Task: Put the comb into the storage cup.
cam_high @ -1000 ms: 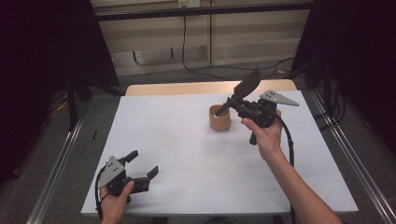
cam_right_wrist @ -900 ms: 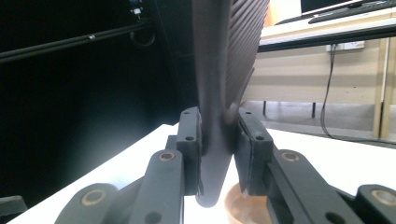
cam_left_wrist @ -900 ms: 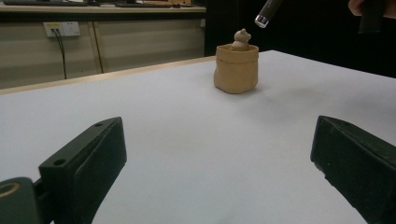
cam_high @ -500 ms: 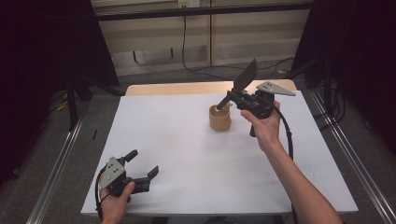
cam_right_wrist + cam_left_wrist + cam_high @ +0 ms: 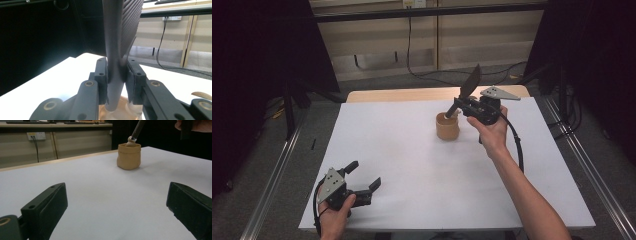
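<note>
A tan cup [image 5: 447,127] stands on the white table [image 5: 412,165], right of the middle toward the back. My right gripper [image 5: 464,104] hovers just right of the cup, shut on the shaft of a dark spatula-like utensil [image 5: 470,84]. The utensil's lower end dips into the cup and its ribbed blade points up and back. In the right gripper view the pads [image 5: 103,75] squeeze the utensil [image 5: 120,25] above the cup [image 5: 117,112]. My left gripper [image 5: 365,173] rests open at the front left with nothing between its fingers. In the left gripper view the cup [image 5: 128,156] and the utensil [image 5: 136,130] stand far ahead.
A wooden strip [image 5: 412,94] runs along the table's back edge. Metal rails [image 5: 272,175] flank the table on both sides. Cables lie on the floor behind. White tabletop lies open between the two grippers.
My right hand has shifted left and a little toward the back with the utensil, bringing it closer over the cup. The left gripper has stayed put.
</note>
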